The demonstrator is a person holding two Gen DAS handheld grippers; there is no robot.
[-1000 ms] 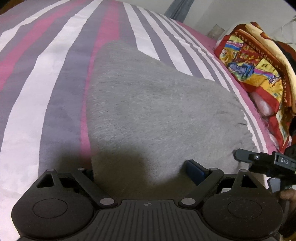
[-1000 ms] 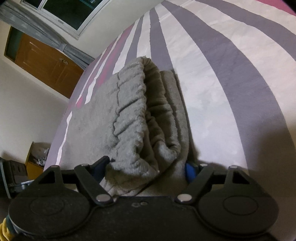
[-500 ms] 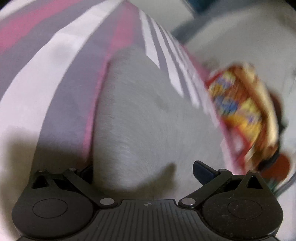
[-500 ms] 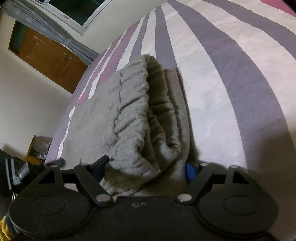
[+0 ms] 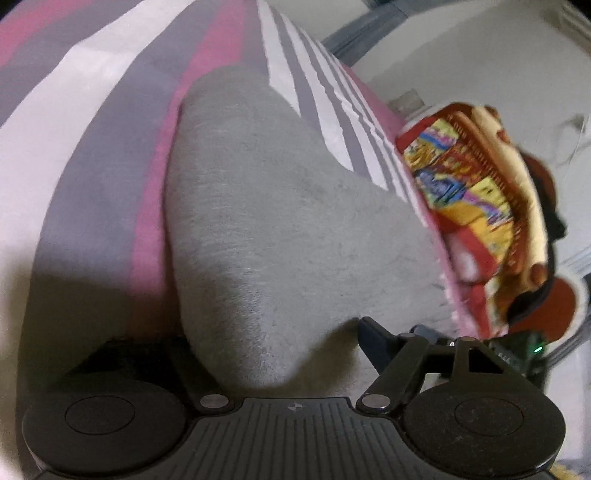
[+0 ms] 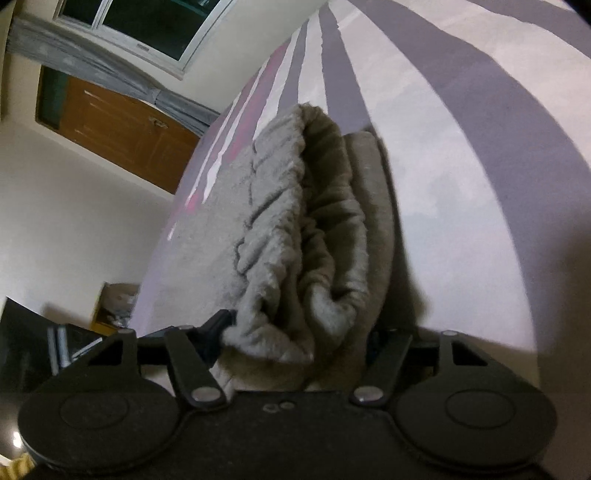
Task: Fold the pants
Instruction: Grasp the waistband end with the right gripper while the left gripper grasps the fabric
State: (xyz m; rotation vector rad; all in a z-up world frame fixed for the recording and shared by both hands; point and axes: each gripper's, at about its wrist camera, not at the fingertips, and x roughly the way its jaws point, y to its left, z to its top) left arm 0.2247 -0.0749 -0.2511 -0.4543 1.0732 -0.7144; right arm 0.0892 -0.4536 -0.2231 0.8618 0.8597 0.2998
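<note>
On the striped bedsheet [image 5: 92, 155], banded in white, grey-purple and pink, lie one pair of grey fleece pants [image 5: 266, 229], folded into a thick bundle. Beside the pants, at the sheet's edge, sits one colourful printed blanket [image 5: 476, 192]. Beyond the pants in the right wrist view stand a cream wall, one wooden door [image 6: 114, 129], one dark window [image 6: 147, 26] and a grey curtain [image 6: 110, 77]. The left gripper [image 5: 280, 354] has its jaws spread, fabric bulging between them; whether they pinch it cannot be told. The right gripper [image 6: 299, 332] clamps the gathered waistband end of the pants.
</note>
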